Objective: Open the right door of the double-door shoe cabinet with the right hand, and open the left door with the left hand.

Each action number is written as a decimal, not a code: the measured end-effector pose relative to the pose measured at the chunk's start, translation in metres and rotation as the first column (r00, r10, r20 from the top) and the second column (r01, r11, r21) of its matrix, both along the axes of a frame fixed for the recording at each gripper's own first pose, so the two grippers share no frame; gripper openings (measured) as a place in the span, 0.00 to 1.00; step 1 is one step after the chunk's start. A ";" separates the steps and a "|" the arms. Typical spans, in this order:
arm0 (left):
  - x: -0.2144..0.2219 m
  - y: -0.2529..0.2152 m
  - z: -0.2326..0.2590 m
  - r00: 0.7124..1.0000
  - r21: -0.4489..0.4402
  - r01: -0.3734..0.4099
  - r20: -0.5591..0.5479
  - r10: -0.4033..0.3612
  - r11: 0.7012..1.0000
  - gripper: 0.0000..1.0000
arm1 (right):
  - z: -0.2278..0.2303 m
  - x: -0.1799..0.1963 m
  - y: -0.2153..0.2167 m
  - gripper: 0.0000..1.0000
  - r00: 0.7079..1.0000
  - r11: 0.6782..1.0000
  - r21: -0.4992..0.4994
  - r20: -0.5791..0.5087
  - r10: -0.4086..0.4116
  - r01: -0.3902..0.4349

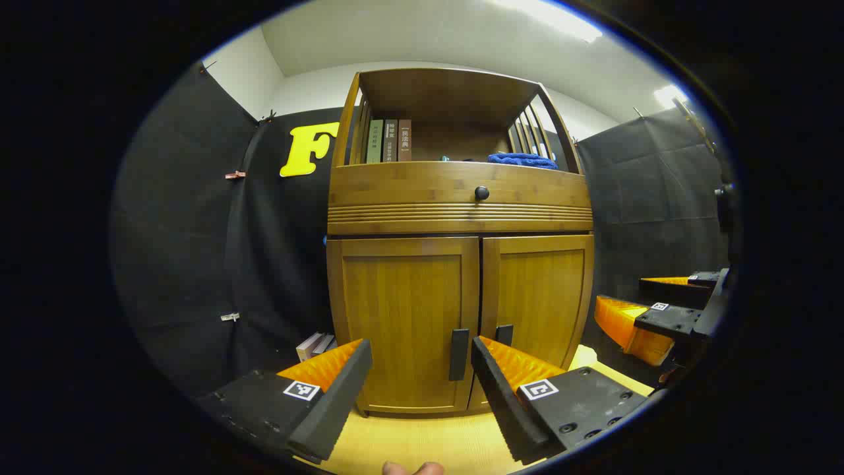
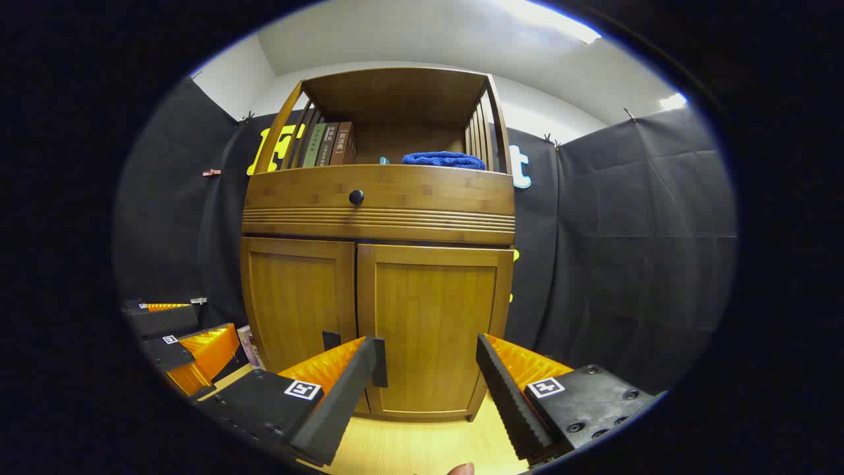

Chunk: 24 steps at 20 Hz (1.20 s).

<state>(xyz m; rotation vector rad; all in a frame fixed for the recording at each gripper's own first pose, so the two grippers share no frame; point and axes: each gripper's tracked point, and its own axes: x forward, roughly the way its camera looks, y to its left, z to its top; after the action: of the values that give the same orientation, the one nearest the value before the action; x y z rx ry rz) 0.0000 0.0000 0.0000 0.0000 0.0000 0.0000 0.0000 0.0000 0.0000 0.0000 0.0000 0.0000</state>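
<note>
The wooden shoe cabinet stands straight ahead with both doors shut. In the left gripper view its left door (image 1: 402, 310) and right door (image 1: 537, 293) meet at two dark vertical handles, the left handle (image 1: 459, 354) and the right handle (image 1: 504, 334). My left gripper (image 1: 421, 359) is open a short way in front of the left door, with the left handle between its fingers' line of sight. In the right gripper view my right gripper (image 2: 428, 356) is open before the right door (image 2: 432, 326). One finger partly hides the right handle (image 2: 380, 363). Each gripper also appears off to the side: right gripper (image 1: 659, 320), left gripper (image 2: 188, 346).
Above the doors is a drawer with a dark knob (image 1: 482, 192). The open shelf holds books (image 1: 389, 140) and a blue cloth (image 1: 522, 160). More books (image 1: 315, 344) lie on the floor left of the cabinet. The light wooden floor (image 1: 422, 442) runs up to its base.
</note>
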 end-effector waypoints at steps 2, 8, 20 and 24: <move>0.001 0.002 0.000 1.000 0.000 -0.002 -0.001 0.002 1.000 0.96 | 0.001 0.000 0.000 0.95 1.000 1.000 -0.003 0.002 -0.002 0.002; 0.002 0.002 0.001 1.000 0.000 -0.005 0.001 0.005 1.000 0.94 | 0.004 -0.002 0.003 0.98 1.000 1.000 -0.006 0.004 -0.004 0.004; 0.003 0.006 0.001 1.000 0.005 -0.005 0.001 0.005 1.000 0.92 | 0.000 0.005 0.004 0.98 1.000 1.000 -0.005 -0.014 0.002 -0.002; 0.004 0.012 -0.003 1.000 0.011 -0.013 0.002 0.013 1.000 0.92 | -0.009 0.017 0.012 0.96 0.999 0.999 0.008 -0.032 0.034 -0.034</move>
<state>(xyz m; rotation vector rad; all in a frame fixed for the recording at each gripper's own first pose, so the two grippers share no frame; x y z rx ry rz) 0.0038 0.0124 -0.0032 0.0109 -0.0016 0.0131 0.0175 0.0122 -0.0095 0.0071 0.0320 0.0340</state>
